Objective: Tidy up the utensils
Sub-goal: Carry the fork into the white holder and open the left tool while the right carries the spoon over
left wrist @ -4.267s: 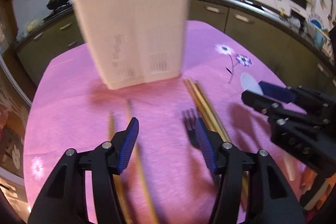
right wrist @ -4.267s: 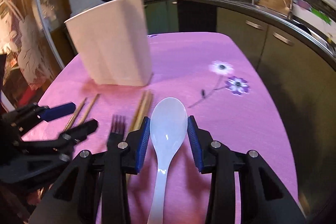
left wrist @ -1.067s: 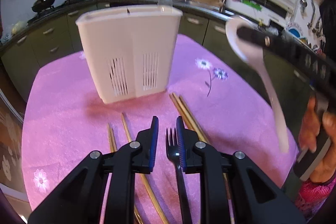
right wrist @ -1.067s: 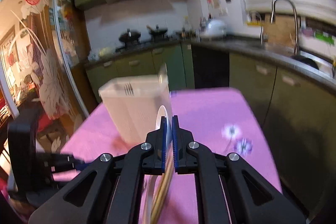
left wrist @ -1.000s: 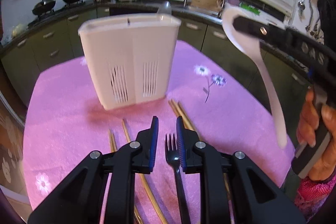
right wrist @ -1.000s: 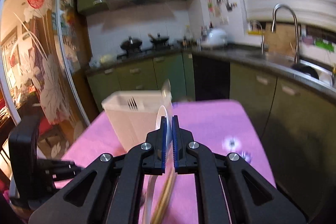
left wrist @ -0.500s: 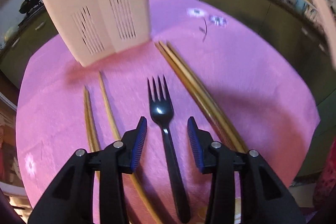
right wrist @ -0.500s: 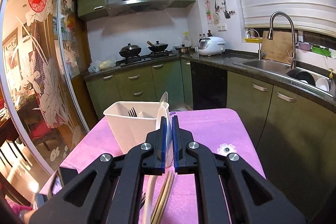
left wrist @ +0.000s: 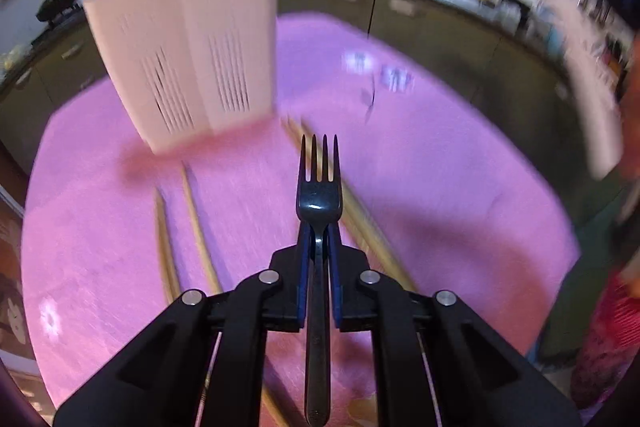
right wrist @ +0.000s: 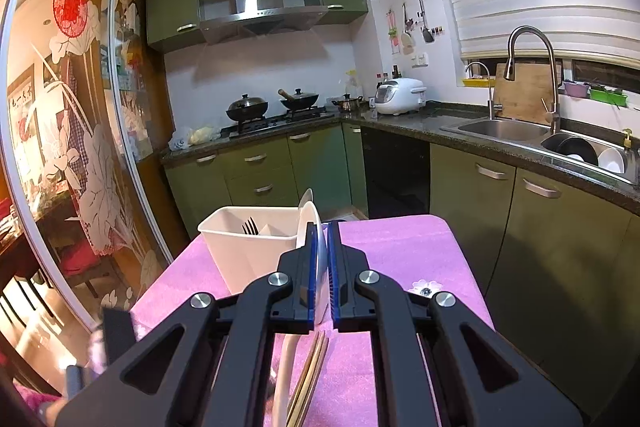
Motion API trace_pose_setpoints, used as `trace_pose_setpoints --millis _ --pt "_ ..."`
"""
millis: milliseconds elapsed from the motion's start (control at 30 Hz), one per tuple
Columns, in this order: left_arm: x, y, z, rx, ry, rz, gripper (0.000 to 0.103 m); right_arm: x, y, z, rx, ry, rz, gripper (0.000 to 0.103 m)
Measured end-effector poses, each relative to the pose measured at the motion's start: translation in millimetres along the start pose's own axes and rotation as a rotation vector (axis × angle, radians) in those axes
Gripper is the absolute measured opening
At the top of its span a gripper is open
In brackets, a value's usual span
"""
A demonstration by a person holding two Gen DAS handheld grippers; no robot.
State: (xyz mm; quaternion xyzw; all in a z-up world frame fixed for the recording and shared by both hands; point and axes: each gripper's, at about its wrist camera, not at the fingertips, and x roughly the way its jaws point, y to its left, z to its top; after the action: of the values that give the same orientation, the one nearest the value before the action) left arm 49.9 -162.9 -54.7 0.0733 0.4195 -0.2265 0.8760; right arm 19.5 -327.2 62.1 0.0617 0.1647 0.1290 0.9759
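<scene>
Now, left wrist view: the left gripper (left wrist: 318,239) is clamped on one black fork (left wrist: 319,187), prongs pointing to twelve o'clock. Two chopsticks (left wrist: 192,211) lie at ten o'clock, another pair at two, one white caddy (left wrist: 188,59) at eleven. Right wrist view: the right gripper (right wrist: 320,251) pinches one white spoon (right wrist: 310,223) edge-on; one fork's prongs show inside the caddy at eleven.
</scene>
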Motion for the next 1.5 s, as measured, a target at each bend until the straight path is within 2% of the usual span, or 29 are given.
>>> trace_pose_setpoints --millis 133,333,433,600,800,933,1100,1233,1367,1500 --pt "-49.6 18.1 31.7 -0.044 -0.183 -0.029 0.009 3.1 2.1 1.7 0.002 -0.001 0.007 0.006" --pt "-98.0 55.8 91.0 -0.103 -0.431 0.009 0.009 9.1 7.0 0.2 0.001 0.005 0.016 0.006" --pt "-103.1 67.7 118.1 -0.107 -0.552 0.055 0.009 11.0 7.7 -0.7 0.001 0.007 0.018 0.006" --pt "-92.5 78.2 148.9 -0.121 -0.678 0.125 0.009 14.5 10.1 -1.7 -0.003 0.012 0.024 0.006" --pt "-69.6 84.8 180.8 -0.128 -0.719 0.201 0.009 19.8 9.1 -2.2 -0.005 0.022 0.026 0.006" --pt "-63.3 92.8 175.7 -0.151 -0.690 0.201 0.009 19.8 5.2 -3.3 0.003 0.023 0.025 0.006" --pt "-76.9 107.3 140.6 -0.212 -0.667 0.179 0.009 31.7 6.9 4.1 -0.003 0.028 0.060 0.006" --pt "-92.6 115.2 90.9 -0.284 -0.652 0.161 0.009 55.4 19.2 26.5 -0.020 -0.039 0.081 0.006" --pt "-97.3 109.4 46.9 -0.273 -0.648 0.200 0.009 80.6 38.5 56.7 -0.058 -0.181 0.011 0.006" --pt "-99.7 98.4 22.9 -0.227 -0.628 0.214 0.009 119.2 47.5 79.9 -0.082 -0.290 -0.097 0.006"
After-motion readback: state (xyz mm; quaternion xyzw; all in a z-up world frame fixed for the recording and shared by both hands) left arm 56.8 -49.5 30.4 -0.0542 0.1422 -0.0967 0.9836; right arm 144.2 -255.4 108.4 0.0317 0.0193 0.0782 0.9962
